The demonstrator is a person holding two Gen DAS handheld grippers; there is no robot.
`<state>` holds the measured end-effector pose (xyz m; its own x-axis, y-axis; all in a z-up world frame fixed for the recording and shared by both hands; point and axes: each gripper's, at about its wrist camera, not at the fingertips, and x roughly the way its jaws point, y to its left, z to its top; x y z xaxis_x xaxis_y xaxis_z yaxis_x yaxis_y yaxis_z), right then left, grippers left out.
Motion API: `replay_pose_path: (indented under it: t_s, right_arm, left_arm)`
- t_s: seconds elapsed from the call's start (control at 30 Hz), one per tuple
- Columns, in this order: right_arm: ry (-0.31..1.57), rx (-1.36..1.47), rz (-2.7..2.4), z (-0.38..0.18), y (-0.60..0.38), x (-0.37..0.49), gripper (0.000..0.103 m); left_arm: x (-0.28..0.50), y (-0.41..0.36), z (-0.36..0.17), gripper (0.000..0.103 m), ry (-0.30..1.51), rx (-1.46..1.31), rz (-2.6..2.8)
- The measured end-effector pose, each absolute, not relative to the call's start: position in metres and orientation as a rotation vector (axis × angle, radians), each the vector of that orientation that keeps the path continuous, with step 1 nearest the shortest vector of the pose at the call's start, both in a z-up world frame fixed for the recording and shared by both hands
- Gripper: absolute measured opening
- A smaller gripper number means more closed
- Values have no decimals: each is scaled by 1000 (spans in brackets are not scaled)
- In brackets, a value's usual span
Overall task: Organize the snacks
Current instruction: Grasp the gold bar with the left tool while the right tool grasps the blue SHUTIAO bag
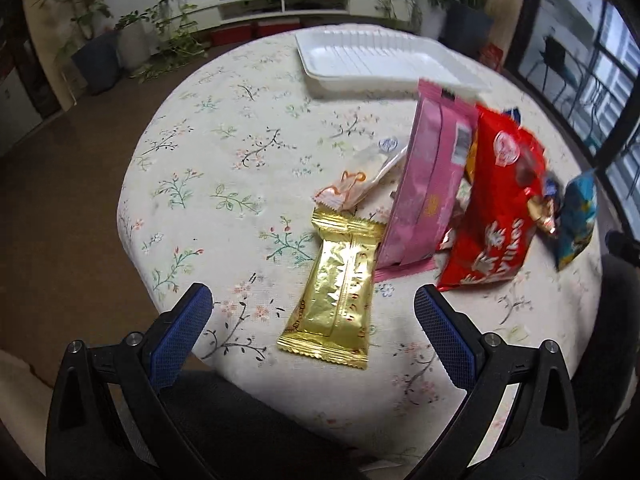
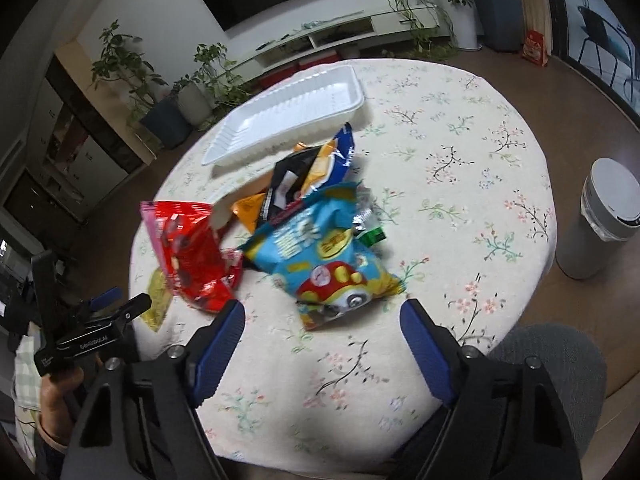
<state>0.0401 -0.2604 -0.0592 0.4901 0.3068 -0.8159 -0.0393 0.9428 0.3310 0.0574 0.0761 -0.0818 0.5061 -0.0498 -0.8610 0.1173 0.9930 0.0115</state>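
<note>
Left claw agape above gold wrapper

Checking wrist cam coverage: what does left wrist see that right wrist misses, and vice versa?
Left only: pink packet and a pale wrapped snack in full, and the whole gold bar wrapper.
Right only: black-and-orange bag, green packet, grey bin, the left gripper itself.
Both: white tray, red bag, blue bag, floral tablecloth.

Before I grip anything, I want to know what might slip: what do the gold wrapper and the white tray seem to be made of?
Gold wrapper: likely metallised foil film, glossy; it shows bright creased glints and crimped ends. White tray: probably thin foam or moulded plastic, matte; it has ribbed walls and a rolled rim.
</note>
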Motion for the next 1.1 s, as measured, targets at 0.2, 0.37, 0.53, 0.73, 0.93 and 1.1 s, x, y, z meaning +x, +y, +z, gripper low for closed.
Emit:
replay_pose_path:
  t_s: [0.2, 0.37, 0.53, 0.73, 0.93, 1.1]
  right_arm:
    - [995, 78, 197, -62, -244, 48, 82]
    - [982, 33, 215, -63, -241, 58, 82]
    - [986, 17, 222, -67, -238, 64, 77]
    - [1003, 22, 218, -72, -240, 68, 74]
    - [1015, 9, 237, -75, -237, 72, 71]
    - [1011, 23, 266, -76, -240, 76, 71]
  left_arm:
    - [72, 82, -90, 102, 1060, 59, -156]
    - [79, 73, -94, 97, 1076, 105, -196]
    - [84, 65, -97, 93, 1085, 144, -210]
    - [94, 68, -104, 46, 1128, 141, -215]
    - [92, 66, -104, 35, 1123, 144, -238]
    - [92, 71, -103, 31, 1129, 108, -249]
